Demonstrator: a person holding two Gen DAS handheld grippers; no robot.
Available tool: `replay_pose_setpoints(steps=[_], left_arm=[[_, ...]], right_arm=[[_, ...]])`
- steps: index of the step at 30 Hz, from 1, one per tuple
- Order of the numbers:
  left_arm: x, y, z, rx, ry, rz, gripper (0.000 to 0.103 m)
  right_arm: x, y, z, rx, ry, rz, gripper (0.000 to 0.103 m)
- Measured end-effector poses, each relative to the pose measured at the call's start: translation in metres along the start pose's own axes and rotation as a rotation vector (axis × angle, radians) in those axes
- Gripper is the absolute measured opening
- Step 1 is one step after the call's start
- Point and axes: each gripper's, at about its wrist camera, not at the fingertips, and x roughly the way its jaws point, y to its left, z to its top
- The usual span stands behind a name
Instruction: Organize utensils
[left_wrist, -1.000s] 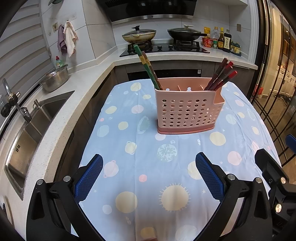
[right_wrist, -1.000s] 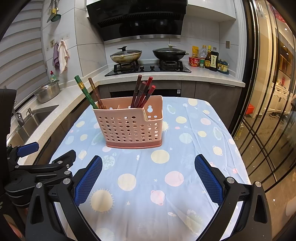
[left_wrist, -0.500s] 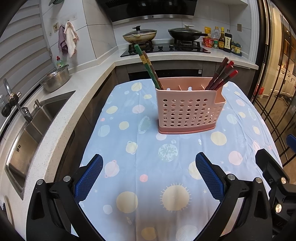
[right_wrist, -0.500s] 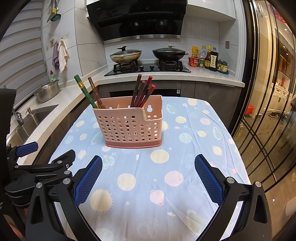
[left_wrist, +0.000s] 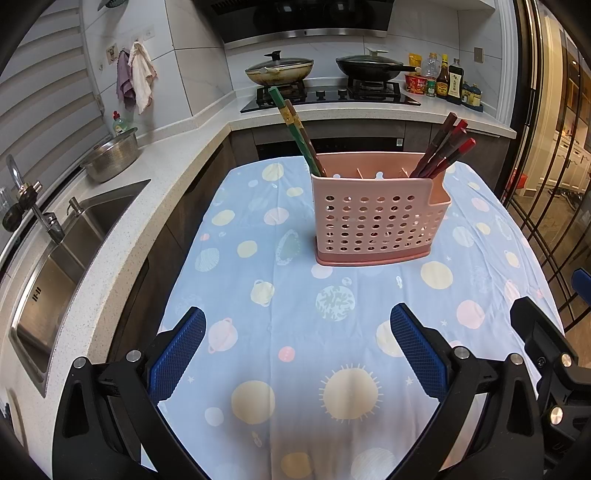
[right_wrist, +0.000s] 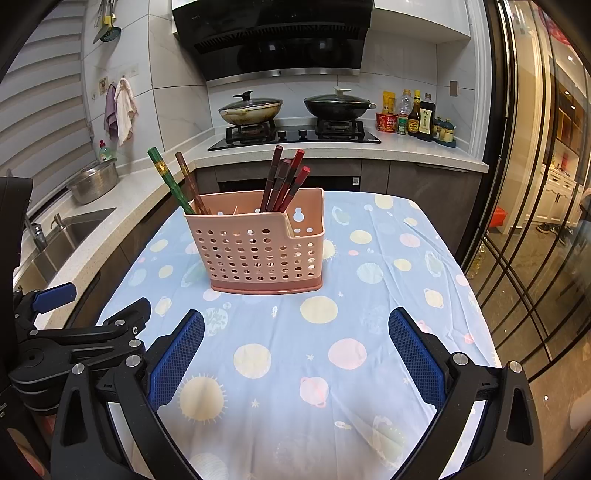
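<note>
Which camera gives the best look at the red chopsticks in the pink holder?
The right wrist view. There the red chopsticks stand out from the pink holder against the dark cabinet, each tip separate. The left wrist view shows the red chopsticks leaning at the holder's right end, bunched and overlapping.

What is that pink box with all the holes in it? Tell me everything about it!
The pink holder is a plastic-looking caddy standing upright on the spotted blue tablecloth. Its front wall is dotted with round holes, one top corner steps down, and a darker base runs along the bottom. Thin dividers split the inside. Green and brown chopsticks lean out of one end; dark red chopsticks stand farther along. Neither claw touches it.
</note>
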Motion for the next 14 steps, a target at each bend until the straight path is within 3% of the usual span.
replay_pose_setpoints(steps=[14], left_arm=[[0.0002,-0.0014,-0.0001,0.003,-0.011,0.024,0.096]], right_arm=[[0.0019,-0.0029,-0.0055,0.013,0.012,0.005,0.097]])
